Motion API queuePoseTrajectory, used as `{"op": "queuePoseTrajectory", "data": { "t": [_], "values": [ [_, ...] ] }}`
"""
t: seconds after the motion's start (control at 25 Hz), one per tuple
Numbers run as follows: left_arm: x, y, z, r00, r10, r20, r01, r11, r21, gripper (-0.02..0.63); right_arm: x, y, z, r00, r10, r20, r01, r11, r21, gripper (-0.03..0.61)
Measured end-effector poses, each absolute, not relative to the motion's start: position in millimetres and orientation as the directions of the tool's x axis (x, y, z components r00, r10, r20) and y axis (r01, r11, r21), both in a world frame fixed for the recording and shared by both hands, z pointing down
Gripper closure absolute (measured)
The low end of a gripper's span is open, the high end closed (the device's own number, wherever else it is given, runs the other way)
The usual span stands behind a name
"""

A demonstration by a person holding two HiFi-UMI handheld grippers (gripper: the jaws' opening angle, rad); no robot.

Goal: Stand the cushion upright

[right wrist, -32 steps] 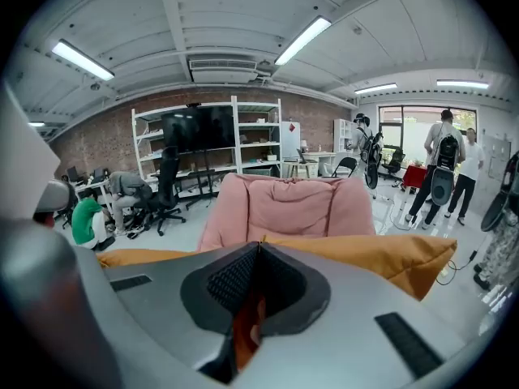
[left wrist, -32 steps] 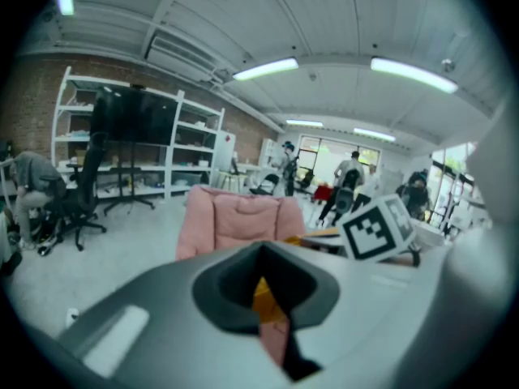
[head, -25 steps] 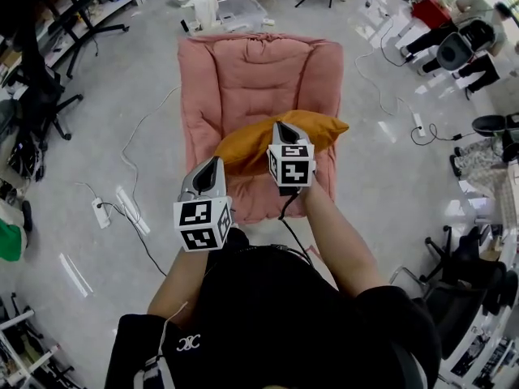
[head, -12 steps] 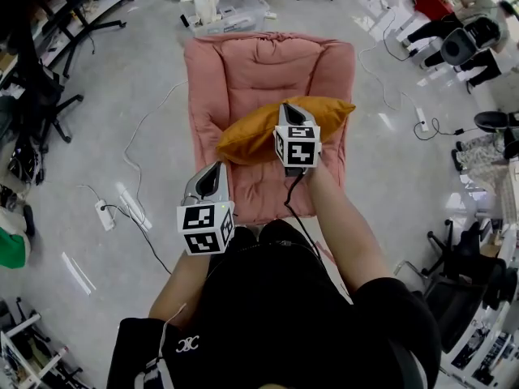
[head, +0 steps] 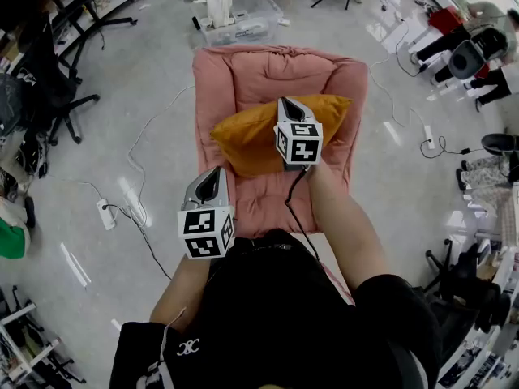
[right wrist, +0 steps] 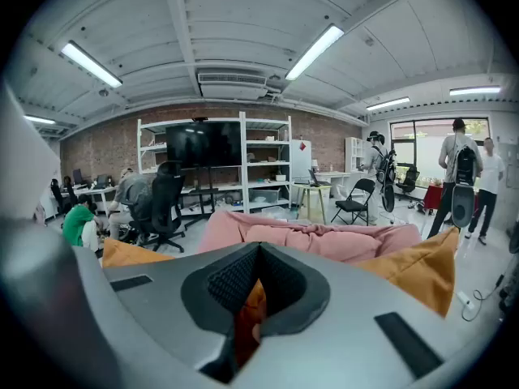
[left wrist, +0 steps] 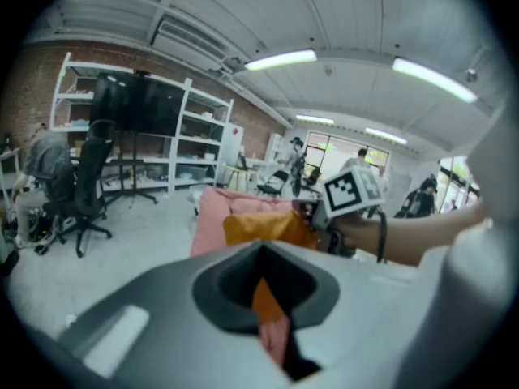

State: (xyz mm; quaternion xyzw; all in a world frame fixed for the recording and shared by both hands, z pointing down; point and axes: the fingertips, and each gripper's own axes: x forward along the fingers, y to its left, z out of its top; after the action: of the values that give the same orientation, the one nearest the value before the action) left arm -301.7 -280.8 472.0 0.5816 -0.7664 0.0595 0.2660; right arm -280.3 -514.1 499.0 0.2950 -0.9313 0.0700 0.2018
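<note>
An orange cushion [head: 251,136] hangs over the pink floor chair [head: 243,79], tilted with its right end higher. My right gripper [head: 290,104] is shut on the cushion's near edge at its right part; in the right gripper view orange fabric is pinched between the jaws [right wrist: 258,250] and the cushion's corner [right wrist: 418,270] rises at the right. My left gripper [head: 212,173] hovers nearer me, left of the chair's front edge, jaws together and nothing in them. In the left gripper view the cushion [left wrist: 263,227] and the pink chair [left wrist: 209,217] lie ahead of it.
A clear plastic bin [head: 239,23] sits on the floor behind the pink chair. A power strip [head: 103,214] and cables lie at the left. An office chair [head: 49,96] stands far left; people and chairs [head: 470,51] fill the right side.
My right gripper has carried the orange cushion further over the pink chair, toward its back. The left gripper followed a little and stays off the cushion.
</note>
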Motion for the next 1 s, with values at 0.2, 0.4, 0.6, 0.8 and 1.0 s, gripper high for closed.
{"op": "queuePoseTrajectory", "data": {
  "t": [0.2, 0.4, 0.6, 0.8, 1.0],
  "values": [
    [-319, -304, 467, -0.234, -0.849, 0.474, -0.910, 0.363, 0.200, 0.617, -313, -540, 498, -0.784, -0.480, 0.395, -0.530, 0.848, -0.022, 0.580],
    [-332, -319, 464, -0.273, -0.835, 0.479, -0.898, 0.400, 0.186, 0.617, -335, -563, 498, -0.800, -0.462, 0.383, -0.514, 0.857, -0.039, 0.580],
    [-337, -332, 460, -0.284, -0.833, 0.475, -0.898, 0.405, 0.173, 0.617, -340, -569, 487, -0.811, -0.463, 0.359, -0.507, 0.862, -0.032, 0.580],
    [-337, -349, 457, -0.262, -0.848, 0.462, -0.911, 0.375, 0.173, 0.617, -327, -562, 476, -0.821, -0.461, 0.338, -0.504, 0.863, -0.046, 0.580],
    [-325, -373, 443, -0.232, -0.871, 0.433, -0.932, 0.327, 0.158, 0.617, -292, -548, 452, -0.823, -0.485, 0.297, -0.523, 0.851, -0.058, 0.580]
  ]
}}
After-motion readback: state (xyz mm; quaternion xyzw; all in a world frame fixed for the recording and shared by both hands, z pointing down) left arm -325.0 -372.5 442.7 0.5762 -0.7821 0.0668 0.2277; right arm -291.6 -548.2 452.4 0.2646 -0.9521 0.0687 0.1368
